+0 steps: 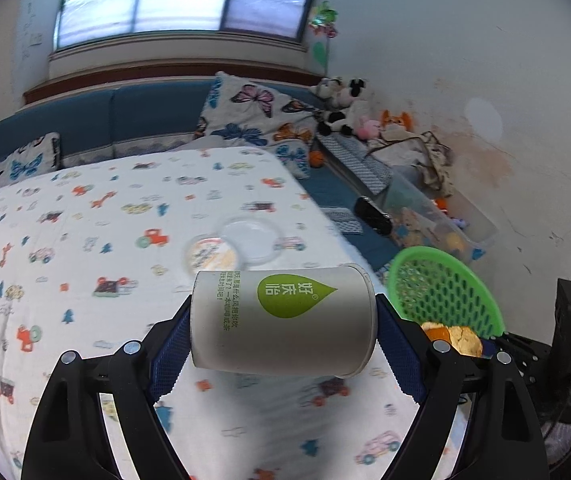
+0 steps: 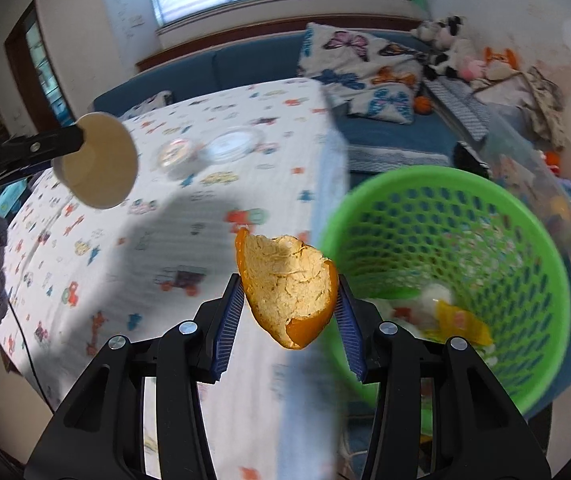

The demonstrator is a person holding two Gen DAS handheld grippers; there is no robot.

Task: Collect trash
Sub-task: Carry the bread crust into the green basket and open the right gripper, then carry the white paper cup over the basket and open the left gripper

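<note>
A white paper cup with a green leaf logo lies sideways between the blue pads of my left gripper, which is shut on it above the patterned tablecloth. The right wrist view shows the cup's bottom at the upper left. My right gripper is shut on a piece of orange peel, held over the table's edge beside the green mesh basket. The basket holds some trash, among it a yellow wrapper. The peel also shows at the right in the left wrist view.
A round lidded container and a clear plastic lid lie on the table. Behind it stands a blue sofa with butterfly cushions and plush toys. A clear toy bin stands by the wall.
</note>
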